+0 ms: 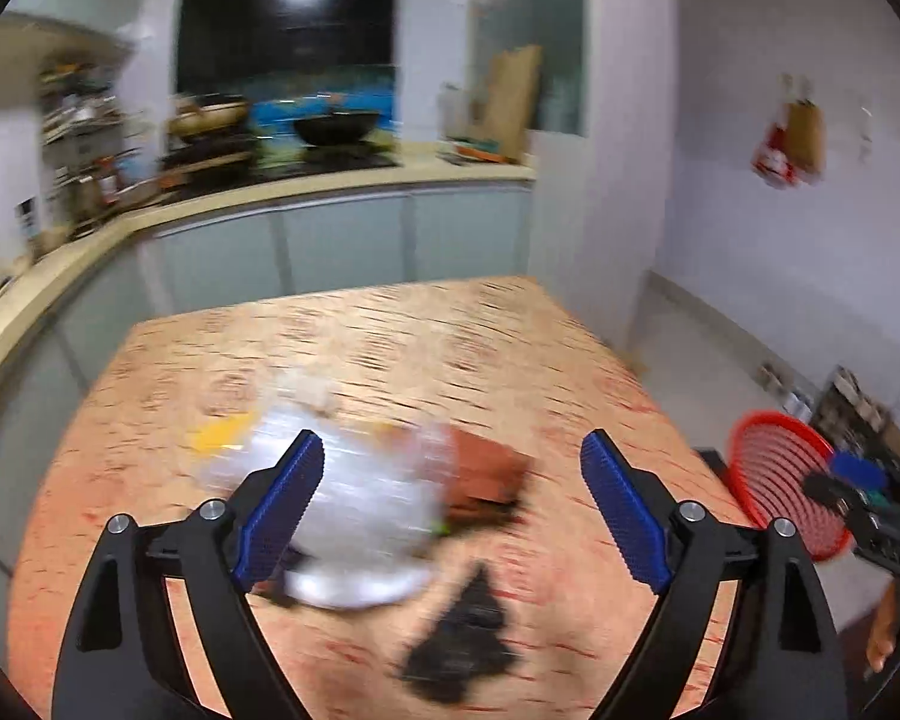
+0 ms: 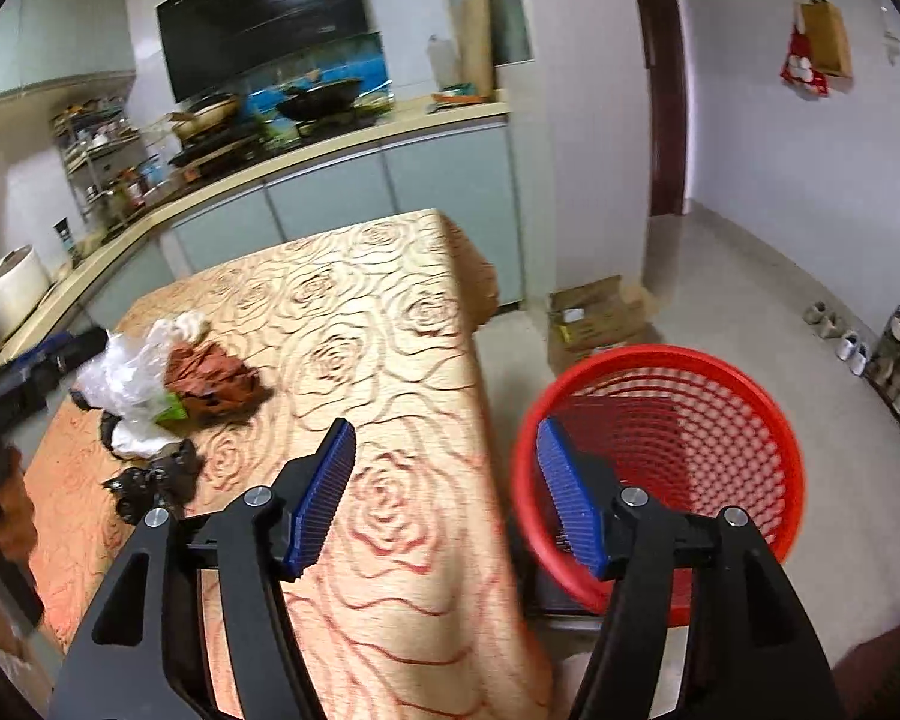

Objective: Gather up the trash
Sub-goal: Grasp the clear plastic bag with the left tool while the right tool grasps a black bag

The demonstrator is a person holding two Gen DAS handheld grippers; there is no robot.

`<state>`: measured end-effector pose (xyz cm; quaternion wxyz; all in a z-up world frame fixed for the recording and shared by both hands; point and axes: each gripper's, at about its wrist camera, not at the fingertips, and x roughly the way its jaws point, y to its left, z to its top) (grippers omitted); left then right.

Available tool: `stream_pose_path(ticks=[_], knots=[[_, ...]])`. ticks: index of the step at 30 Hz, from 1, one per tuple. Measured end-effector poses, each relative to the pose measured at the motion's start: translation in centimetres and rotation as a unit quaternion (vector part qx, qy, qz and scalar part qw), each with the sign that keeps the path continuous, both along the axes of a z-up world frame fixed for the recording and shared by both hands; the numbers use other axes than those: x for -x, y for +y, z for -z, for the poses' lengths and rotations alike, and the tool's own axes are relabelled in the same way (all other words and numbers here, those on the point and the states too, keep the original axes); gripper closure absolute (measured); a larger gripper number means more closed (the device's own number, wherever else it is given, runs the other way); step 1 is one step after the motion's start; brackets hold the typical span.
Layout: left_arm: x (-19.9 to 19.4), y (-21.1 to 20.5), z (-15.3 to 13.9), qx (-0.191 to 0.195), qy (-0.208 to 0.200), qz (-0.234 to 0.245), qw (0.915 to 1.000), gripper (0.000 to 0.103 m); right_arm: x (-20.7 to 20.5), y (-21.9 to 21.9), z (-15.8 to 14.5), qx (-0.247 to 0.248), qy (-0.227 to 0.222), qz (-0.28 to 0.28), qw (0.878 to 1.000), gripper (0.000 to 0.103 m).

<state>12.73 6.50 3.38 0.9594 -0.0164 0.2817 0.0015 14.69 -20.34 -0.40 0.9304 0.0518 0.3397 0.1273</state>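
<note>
Two grippers are hanging over a rose-patterned tablecloth (image 2: 390,312) in a home kitchen, and you are working with both empty. Your left gripper (image 1: 453,474) is standing spread wide above the trash pile, nothing between its blue pads (image 1: 288,504); your right gripper (image 2: 444,480) is standing partly spread, empty too, straddling the table's edge with the red mesh basket (image 2: 744,414) just beyond it on the floor side.

The trash is lying toward the table's left side in the right wrist view: a crumpled clear plastic bag (image 2: 123,381), a rust-brown crumpled wrapper (image 2: 213,384) touching it, a scrap of green (image 2: 171,414) between them, a white wad (image 2: 189,324) at the far end and a black crumpled scrap (image 2: 150,480) just beside the pile on your near side. In the left wrist view the pile is smeared by blur, so finer detail cannot be told.

All of it is looking light, soft and crushable, with nothing fragile. The clear bag is likely slippery and springy, so you are better off pinching a bunched fold at its thick middle than a loose edge. The brown wrapper is looking stiffer and should hold at any ridge. The black scrap is small and low, asking for a pinch close to the cloth.

The pile's long axis is running from the near black scrap away toward the white wad, roughly along the table's length; the single pieces are showing no clear direction.
</note>
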Motion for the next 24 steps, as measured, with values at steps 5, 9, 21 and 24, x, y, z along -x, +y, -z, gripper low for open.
stream_pose_path(ticks=[5, 9, 21, 24], knots=[[-2.5, 4.7, 0.0, 0.016, 0.012, -0.035, 0.9992, 0.013, 0.3, 1.7, -0.1, 0.001, 0.003, -0.016, 1.0, 0.04], [-4.2, 5.9, 1.7, 0.014, 0.037, -0.032, 0.9987, 0.013, 0.5, 1.9, -0.3, 0.002, 0.004, -0.017, 1.0, 0.037], [-4.5, 6.4, 4.3, 0.035, 0.052, -0.018, 0.9979, 0.047, 0.1, 3.1, 0.2, 0.002, 0.015, -0.02, 1.0, 0.035], [-3.9, 6.1, 4.2, 0.028, 0.046, -0.014, 0.9984, 0.057, 0.2, 4.0, 0.5, 0.004, 0.017, -0.028, 0.999, 0.035]])
